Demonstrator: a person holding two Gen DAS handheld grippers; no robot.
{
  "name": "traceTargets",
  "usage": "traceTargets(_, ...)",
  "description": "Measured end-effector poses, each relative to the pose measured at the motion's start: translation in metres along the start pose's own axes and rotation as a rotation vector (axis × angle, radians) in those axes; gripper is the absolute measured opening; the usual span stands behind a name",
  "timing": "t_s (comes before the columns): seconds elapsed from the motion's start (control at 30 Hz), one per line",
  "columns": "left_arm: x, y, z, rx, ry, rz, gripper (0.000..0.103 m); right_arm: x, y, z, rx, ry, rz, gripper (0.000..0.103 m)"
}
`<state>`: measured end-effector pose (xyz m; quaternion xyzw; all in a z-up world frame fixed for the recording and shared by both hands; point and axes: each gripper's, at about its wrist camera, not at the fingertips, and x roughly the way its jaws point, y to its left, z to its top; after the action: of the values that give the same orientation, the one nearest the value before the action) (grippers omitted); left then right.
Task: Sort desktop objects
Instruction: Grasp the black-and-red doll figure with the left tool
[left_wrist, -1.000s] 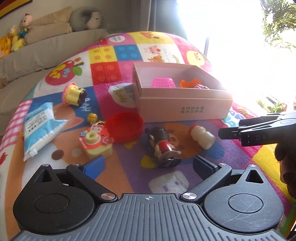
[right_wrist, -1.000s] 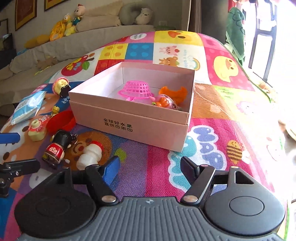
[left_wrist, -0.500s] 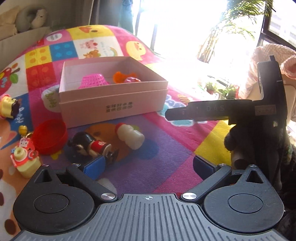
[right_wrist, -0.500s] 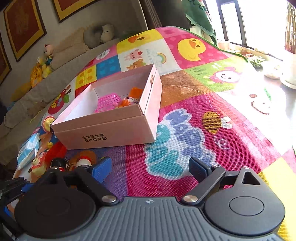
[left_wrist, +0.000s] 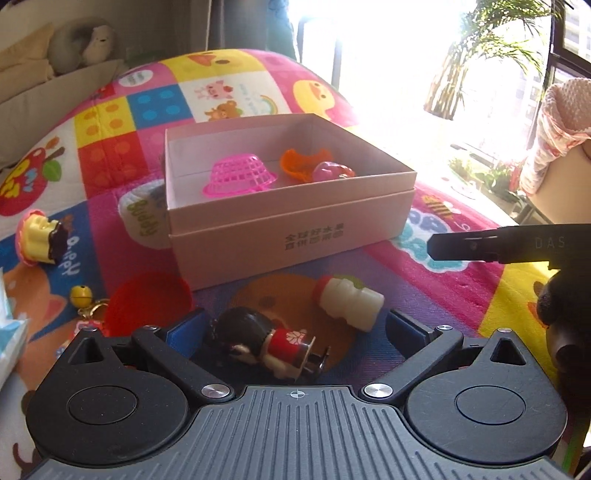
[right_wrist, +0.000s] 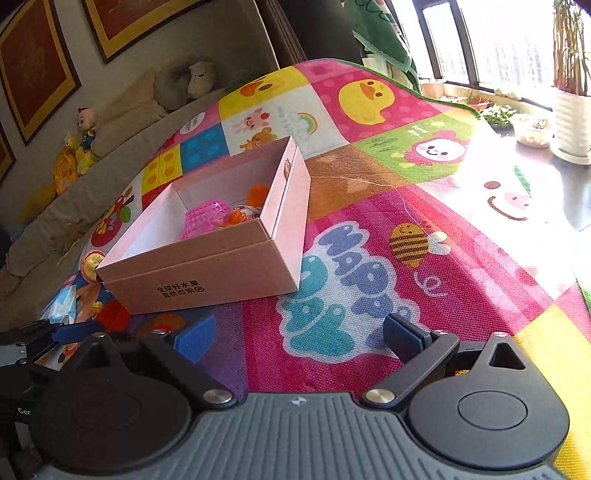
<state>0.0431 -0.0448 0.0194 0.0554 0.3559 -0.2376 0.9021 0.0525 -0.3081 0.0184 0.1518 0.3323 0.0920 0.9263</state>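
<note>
The left wrist view looks over the left tongs (left_wrist: 295, 328), whose two fingers stand wide apart with nothing pressed between them. A small doll with a black head and red body (left_wrist: 266, 341) lies on its side on the colourful play mat (left_wrist: 461, 291), in the gap between the fingers but not touched by them. The pink cardboard box (left_wrist: 291, 232) is the landmark here. It stands open on the mat, just behind the doll. Inside the box lie a pink basket (left_wrist: 240, 175) turned upside down, an orange piece (left_wrist: 299, 164) and a small pink toy (left_wrist: 332, 170). In front of the box, beside the doll, lies a white bottle with a red cap (left_wrist: 349, 301). To the left of the box's front corner sits a red round lid (left_wrist: 147, 302), and further left a small yellow bell (left_wrist: 82, 295) and a yellow and pink toy (left_wrist: 38, 236) on its side. The right tongs (left_wrist: 480, 247) reach in from the right edge, in front of the box's right corner.

In the right wrist view the right tongs (right_wrist: 295, 332) are opening, their fingers wide apart above bare mat (right_wrist: 369, 258), to the right of and in front of the box (right_wrist: 221, 273), with nothing between them.
</note>
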Motion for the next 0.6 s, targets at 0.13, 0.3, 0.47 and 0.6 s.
traceTargets(0.13, -0.015, -0.021, -0.018, 0.082, -0.002, -0.088, 0.103, -0.001, -0.002, 0.000, 0.007, -0.003, -0.002, 0.098)
traceTargets(0.3, -0.013, -0.031, -0.021, 0.088, -0.014, 0.059, 0.103, -0.001, -0.001, 0.000, 0.008, -0.005, -0.004, 0.099)
traceTargets(0.47, -0.011, -0.026, -0.014, 0.014, -0.022, 0.127, 0.097, -0.001, -0.001, 0.000, 0.006, -0.010, -0.011, 0.099)
traceTargets(0.6, -0.017, -0.023, -0.016, -0.017, -0.026, 0.147, 0.070, 0.000, 0.004, -0.001, -0.027, 0.002, 0.000, 0.099)
